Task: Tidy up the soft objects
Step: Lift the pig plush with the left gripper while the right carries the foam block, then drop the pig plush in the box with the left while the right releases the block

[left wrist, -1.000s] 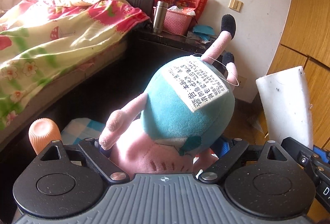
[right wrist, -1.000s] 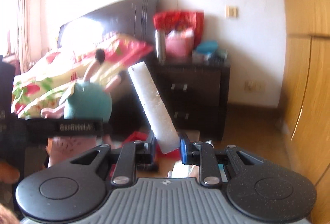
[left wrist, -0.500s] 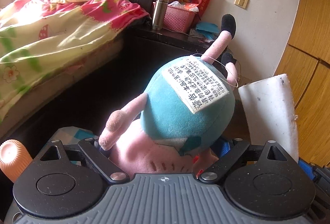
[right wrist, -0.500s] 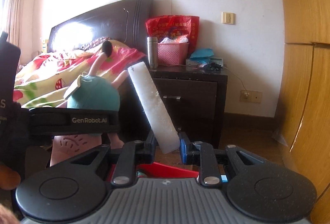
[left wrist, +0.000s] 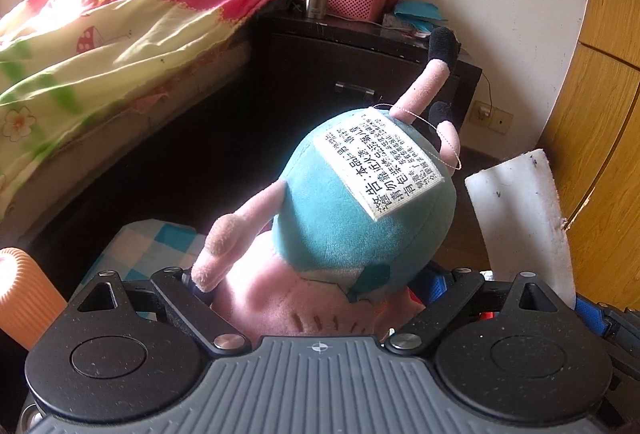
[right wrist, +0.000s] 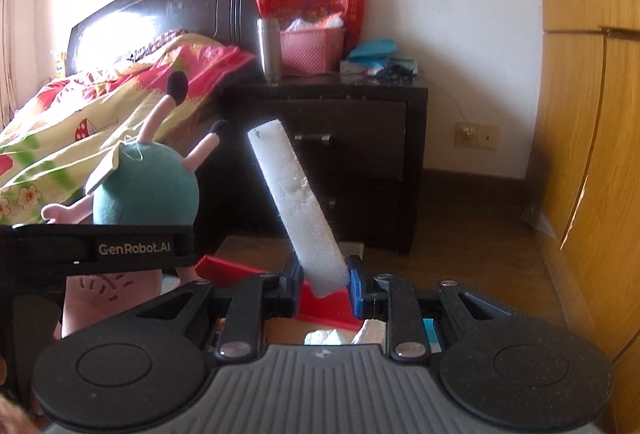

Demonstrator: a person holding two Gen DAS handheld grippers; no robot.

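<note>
Two grippers, both loaded: left gripper (left wrist: 316, 298) clamps the plush toy (left wrist: 352, 218) upside down, legs up, before the bed (left wrist: 120, 46); right gripper (right wrist: 324, 280) pinches the white foam block (right wrist: 296, 202), tilted left, near the nightstand (right wrist: 360, 154)

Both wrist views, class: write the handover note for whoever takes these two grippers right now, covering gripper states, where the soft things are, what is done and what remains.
Left gripper: shut on the plush toy, held upside down, legs up, label showing.
Right gripper: shut on the white foam block, which tilts up and to the left.
Both items are in the air beside the bed, near the dark nightstand.
Done: both soft objects picked up.
Left: neither is set down yet. An open box shows below the right gripper; whether it is the destination I cannot tell.
</note>
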